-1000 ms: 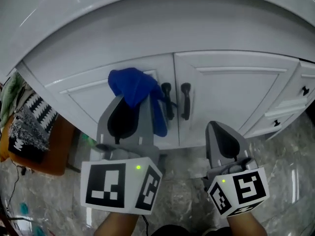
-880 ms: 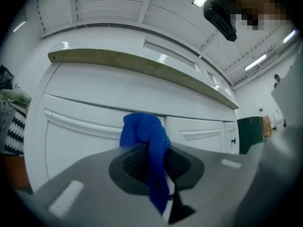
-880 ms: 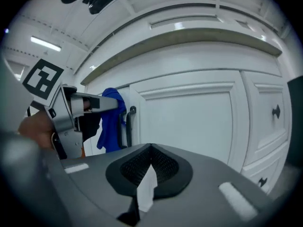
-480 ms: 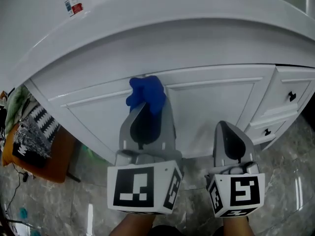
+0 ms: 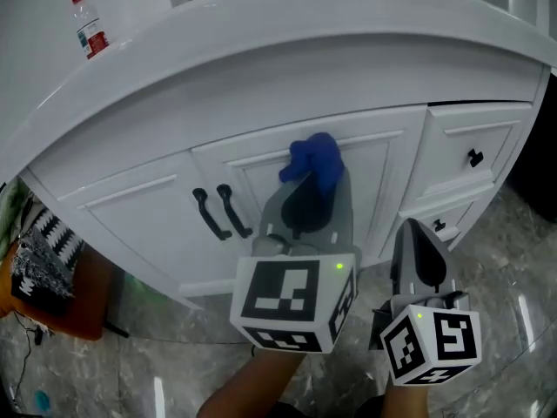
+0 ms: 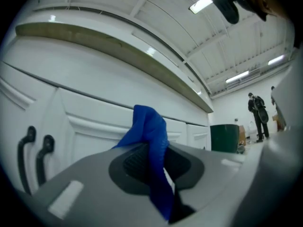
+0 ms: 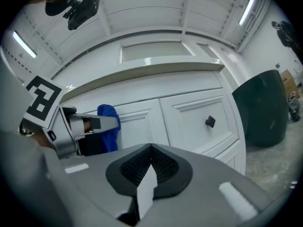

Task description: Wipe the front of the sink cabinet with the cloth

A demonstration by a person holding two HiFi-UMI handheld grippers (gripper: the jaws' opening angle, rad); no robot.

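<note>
A blue cloth (image 5: 315, 165) is pinched in my left gripper (image 5: 306, 192), which is shut on it. The cloth presses against the right door (image 5: 379, 177) of the white sink cabinet, just right of the two black door handles (image 5: 215, 212). In the left gripper view the cloth (image 6: 149, 129) sticks up between the grey jaws, with the handles (image 6: 35, 150) off to the left. My right gripper (image 5: 416, 238) hangs lower and to the right, shut on nothing and away from the cabinet. From the right gripper view, the left gripper (image 7: 83, 126) and cloth (image 7: 109, 122) are at left.
Two drawers with black knobs (image 5: 474, 158) sit right of the doors. A bottle (image 5: 90, 26) stands on the countertop. A patterned bag (image 5: 39, 264) lies on the floor at left. A dark bin (image 7: 265, 108) stands further right. The floor is marble tile (image 5: 505, 268).
My left gripper has carried the cloth rightward across the cabinet front, from the left door past the black handles onto the right door. The right gripper has followed alongside, still shut.
</note>
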